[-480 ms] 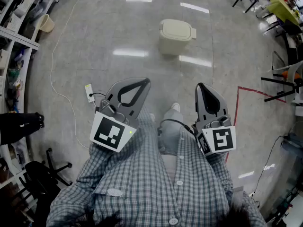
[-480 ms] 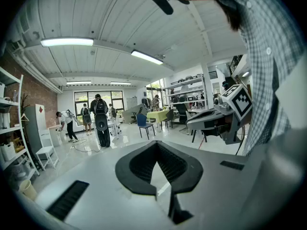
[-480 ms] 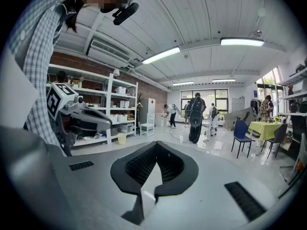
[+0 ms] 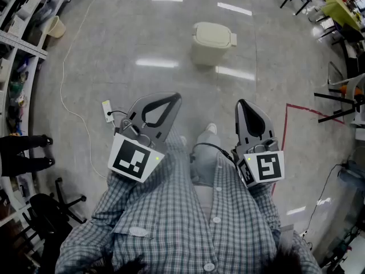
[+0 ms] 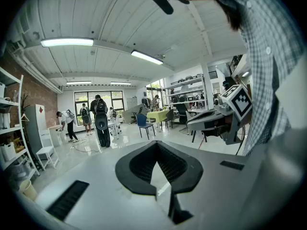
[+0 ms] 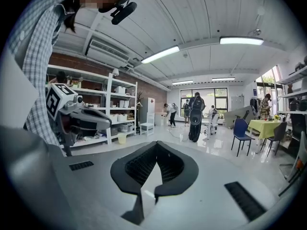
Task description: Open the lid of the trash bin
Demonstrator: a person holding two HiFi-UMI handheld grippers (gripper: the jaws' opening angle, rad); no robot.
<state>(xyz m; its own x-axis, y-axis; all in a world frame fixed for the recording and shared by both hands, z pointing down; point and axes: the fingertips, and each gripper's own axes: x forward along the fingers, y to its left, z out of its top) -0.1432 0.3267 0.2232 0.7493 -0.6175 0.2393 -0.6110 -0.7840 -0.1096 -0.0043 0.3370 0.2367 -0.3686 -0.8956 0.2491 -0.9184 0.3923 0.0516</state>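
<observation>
A cream trash bin [image 4: 211, 43] stands on the glossy floor far ahead of me in the head view, its lid down. Both grippers are held close to my body, well short of the bin and pointing toward it. My left gripper [image 4: 174, 97] is shut with nothing in it; its tips meet in the left gripper view [image 5: 156, 143]. The right gripper [image 4: 242, 104] is also shut and holds nothing, its tips touching in the right gripper view [image 6: 156, 143]. Neither gripper view shows the bin; both look across the room.
A white cable with a plug [image 4: 107, 112] lies on the floor at left. Shelving [image 4: 17, 44] lines the left side, with a beige bucket [image 4: 55, 27] beside it. A red tape line [image 4: 296, 108] and chairs [image 4: 342, 99] are at right. People [image 5: 100, 121] stand in the distance.
Bin and both grippers hold the same places. A bystander's dark shoes at the left edge have shifted slightly.
</observation>
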